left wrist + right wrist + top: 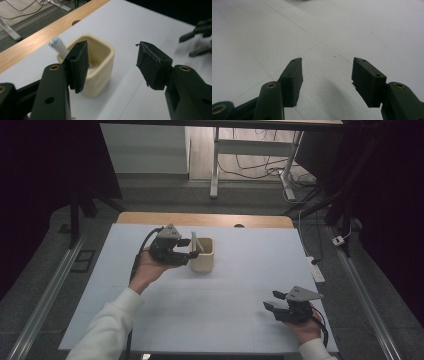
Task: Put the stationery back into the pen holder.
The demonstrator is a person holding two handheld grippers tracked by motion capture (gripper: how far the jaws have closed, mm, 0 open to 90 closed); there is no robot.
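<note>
You are holding the left gripper, jaws spread and empty, beside the cream cup containing a leaning white tube; keep clear of its rim. Your right gripper is hovering wide apart, empty.

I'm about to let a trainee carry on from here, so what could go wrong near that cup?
1. The left claw is open right beside the cream cup; a sideways nudge might tip or slide it.
2. The white tube leans on the cup's rim; closing on it off-centre might lever the cup over.
3. The right claw is open low over the white table cover, too far away to steady the cup.
</note>
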